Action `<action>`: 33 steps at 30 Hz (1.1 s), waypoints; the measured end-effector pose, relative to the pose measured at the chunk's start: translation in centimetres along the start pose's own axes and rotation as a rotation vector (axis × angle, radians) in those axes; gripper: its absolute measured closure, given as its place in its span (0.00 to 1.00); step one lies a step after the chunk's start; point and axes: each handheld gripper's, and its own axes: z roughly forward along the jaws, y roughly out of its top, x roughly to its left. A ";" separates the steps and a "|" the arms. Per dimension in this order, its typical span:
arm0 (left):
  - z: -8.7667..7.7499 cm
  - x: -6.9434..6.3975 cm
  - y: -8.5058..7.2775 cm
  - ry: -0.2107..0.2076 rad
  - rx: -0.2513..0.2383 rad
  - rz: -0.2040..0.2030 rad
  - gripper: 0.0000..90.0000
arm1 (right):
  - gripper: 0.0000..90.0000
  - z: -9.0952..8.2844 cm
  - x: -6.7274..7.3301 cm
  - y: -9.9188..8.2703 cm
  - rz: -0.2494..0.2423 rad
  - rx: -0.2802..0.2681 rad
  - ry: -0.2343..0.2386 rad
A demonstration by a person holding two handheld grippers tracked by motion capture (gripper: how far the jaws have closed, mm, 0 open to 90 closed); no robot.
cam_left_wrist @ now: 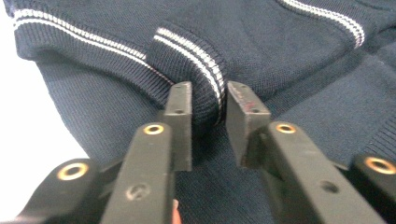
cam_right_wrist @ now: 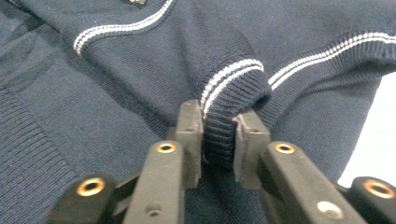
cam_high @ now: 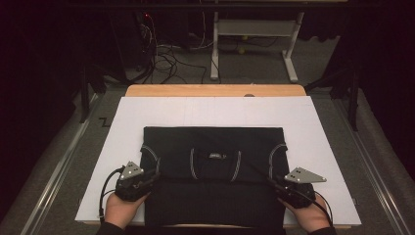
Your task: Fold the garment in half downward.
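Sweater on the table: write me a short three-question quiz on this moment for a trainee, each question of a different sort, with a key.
1. True or false: the sweater lies on a white sheet that covers the table.
2. What sits between the jaws of the left gripper? A) a striped cuff B) the neck label C) the sheet's edge
3. Fill in: the ribbed cuff between the jaws of the right gripper carries two thin ___ stripes.

Key: 1 true; 2 A; 3 white.
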 end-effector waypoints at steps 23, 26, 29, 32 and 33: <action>-0.4 0.6 1.4 -0.030 -0.120 -0.014 0.00 | 0.00 -1.1 -1.5 -0.4 0.141 -0.164 -0.017; -0.3 0.6 1.5 -0.022 -0.119 -0.004 0.00 | 0.00 -1.1 -1.4 -0.3 0.148 -0.170 -0.030; -0.4 0.5 1.6 -0.025 -0.133 0.002 0.00 | 0.00 -1.0 -1.2 -0.1 0.138 -0.171 -0.028; -0.6 0.4 1.9 -0.029 -0.149 0.003 0.00 | 0.00 -0.7 -1.0 0.1 0.134 -0.166 -0.027; -0.6 0.5 2.0 -0.038 -0.147 0.003 0.00 | 0.00 -0.7 -1.0 0.3 0.134 -0.168 -0.026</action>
